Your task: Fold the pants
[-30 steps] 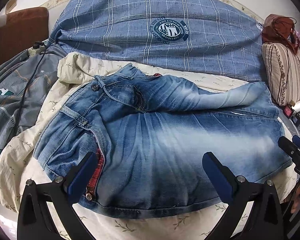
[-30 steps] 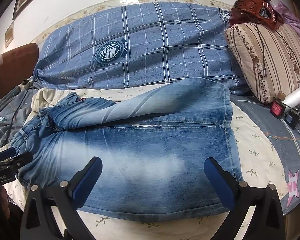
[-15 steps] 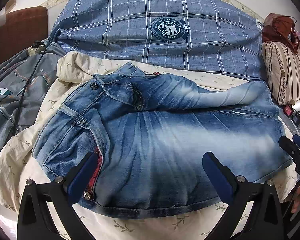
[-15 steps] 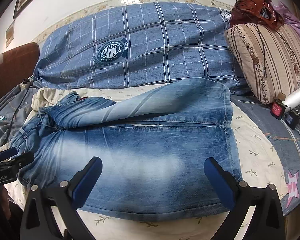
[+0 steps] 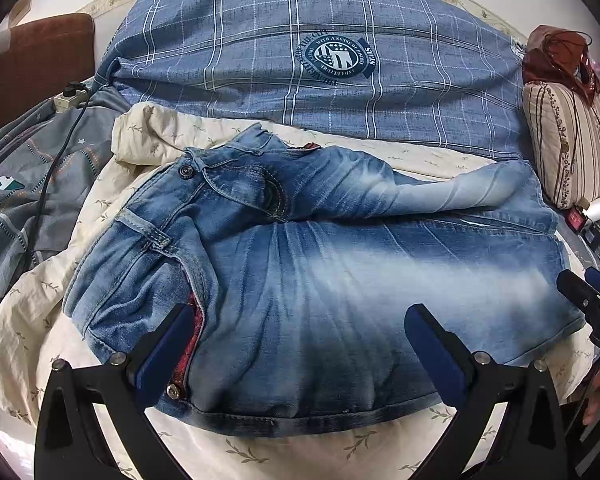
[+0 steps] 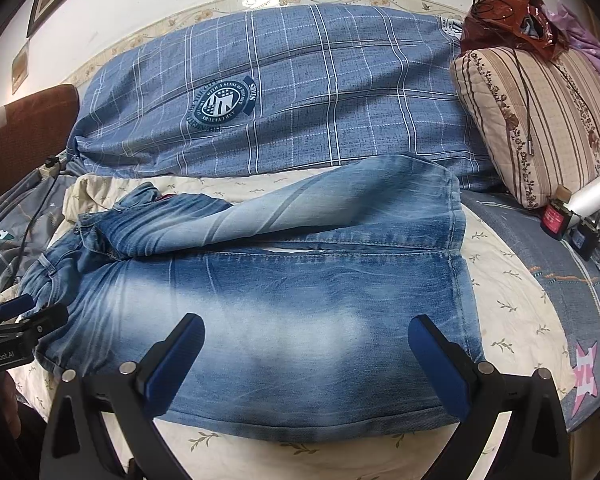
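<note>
Both claws are gaping wide, gripping nothing: left claw [image 5: 300,344] is hovering low in its frame over the waistband, right claw [image 6: 306,350] over the leg; jeans [image 6: 260,312] are lying mid-frame across the bed [image 6: 508,292].

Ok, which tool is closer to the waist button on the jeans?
Left. The left tool hangs open over the waist end, near the waist button. The right tool hangs open over the leg end of the jeans.

Pants [image 5: 320,280] lie on bedspread [image 5: 160,136], before pillow [image 5: 300,60].
</note>
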Demonstrator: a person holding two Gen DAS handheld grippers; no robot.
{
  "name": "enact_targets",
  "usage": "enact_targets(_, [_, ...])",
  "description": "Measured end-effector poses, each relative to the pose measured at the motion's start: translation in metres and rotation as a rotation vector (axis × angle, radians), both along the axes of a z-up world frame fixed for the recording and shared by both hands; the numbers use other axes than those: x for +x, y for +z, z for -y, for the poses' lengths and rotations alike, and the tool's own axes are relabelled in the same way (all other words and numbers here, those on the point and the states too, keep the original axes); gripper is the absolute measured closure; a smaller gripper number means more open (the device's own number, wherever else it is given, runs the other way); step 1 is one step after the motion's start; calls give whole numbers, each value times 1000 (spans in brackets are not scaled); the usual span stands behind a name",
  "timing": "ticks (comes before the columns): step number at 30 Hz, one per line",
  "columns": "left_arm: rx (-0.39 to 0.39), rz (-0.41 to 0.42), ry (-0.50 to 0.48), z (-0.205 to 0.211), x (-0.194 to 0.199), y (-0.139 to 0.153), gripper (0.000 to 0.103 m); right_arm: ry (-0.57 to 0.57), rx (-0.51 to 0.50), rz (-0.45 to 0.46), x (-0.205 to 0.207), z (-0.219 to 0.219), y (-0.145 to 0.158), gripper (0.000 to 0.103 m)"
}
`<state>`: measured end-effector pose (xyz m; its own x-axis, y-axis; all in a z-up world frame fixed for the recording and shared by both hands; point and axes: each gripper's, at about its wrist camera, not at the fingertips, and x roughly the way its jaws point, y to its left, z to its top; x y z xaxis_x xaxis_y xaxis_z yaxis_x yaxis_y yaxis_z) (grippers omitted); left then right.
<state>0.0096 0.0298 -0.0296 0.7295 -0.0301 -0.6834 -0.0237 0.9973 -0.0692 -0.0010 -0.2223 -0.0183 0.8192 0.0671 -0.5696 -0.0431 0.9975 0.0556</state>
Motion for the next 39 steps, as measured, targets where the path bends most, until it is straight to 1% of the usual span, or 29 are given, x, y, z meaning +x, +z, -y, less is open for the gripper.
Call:
enact_targets(24, [5, 1, -5, 2, -1, 0, 0, -1, -2, -1, 0, 1, 0, 0])
enact_targets(27, [-3, 3, -3, 0, -1, 1, 0, -2, -1, -1, 0, 1, 0, 0])
enact_targets(29, [-31, 1, 5, -7, -1, 2, 0, -1, 4, -1, 0, 3, 0, 0])
enact_targets(30, [-50, 4, 8, -12, -2, 4, 0, 2, 20, -7, 0, 6, -1, 0])
enact_targets(32, [-131, 6, 30, -31, -4, 6, 0, -7, 78, -29, -2, 21, -1, 0])
enact_targets(33, [-178, 6, 54, -43, -6, 7, 0, -33, 131, -42, -6, 37, 0, 0])
enact_targets(34, [-207, 12, 81, -54, -9, 8, 0, -53, 184, -52, -10, 49, 0, 0])
enact_targets(37, [-256, -8, 188, -87, -15, 5, 0, -116, 385, -112, -25, 94, -11, 0])
enact_targets(39, [-288, -36, 245, -104, -17, -1, 0, -170, 499, -190, -30, 123, -24, 0])
